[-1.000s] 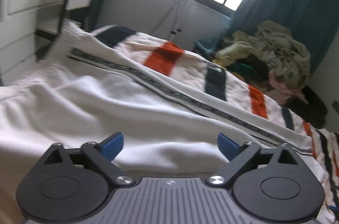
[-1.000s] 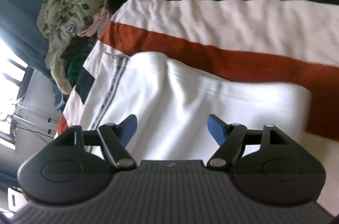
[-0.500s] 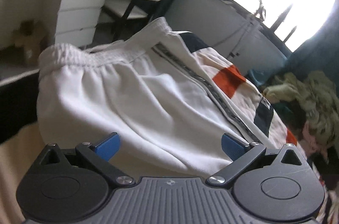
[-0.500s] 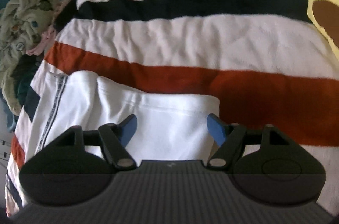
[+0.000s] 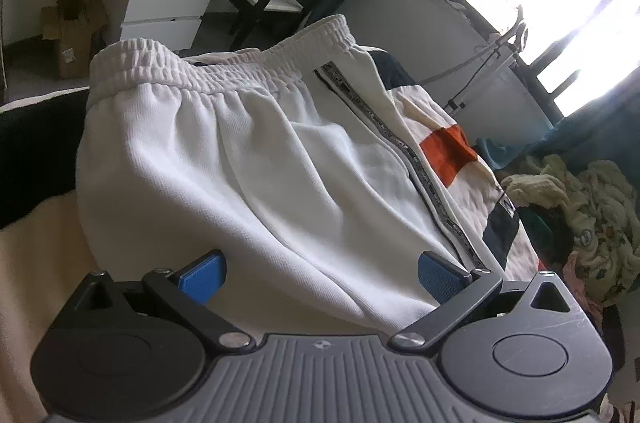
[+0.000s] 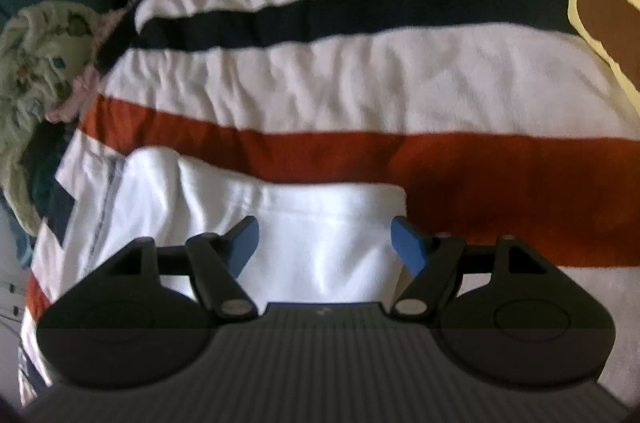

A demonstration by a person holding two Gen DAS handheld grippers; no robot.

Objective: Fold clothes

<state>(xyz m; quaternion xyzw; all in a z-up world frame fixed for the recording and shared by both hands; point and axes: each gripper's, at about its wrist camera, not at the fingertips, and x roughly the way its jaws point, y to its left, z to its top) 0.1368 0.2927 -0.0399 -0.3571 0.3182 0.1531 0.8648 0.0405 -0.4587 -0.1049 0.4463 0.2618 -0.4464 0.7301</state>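
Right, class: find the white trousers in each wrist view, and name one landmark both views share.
Left wrist: white trousers fill the centre, elastic waistband at the top, ahead of the open left gripper.
Right wrist: lower left to centre, behind the open right gripper.
Shared landmark: the striped blanket.

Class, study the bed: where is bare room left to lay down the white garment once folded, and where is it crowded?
Bare striped blanket lies beyond the white garment, up to the yellow cushion. The clothes pile crowds the bedside.
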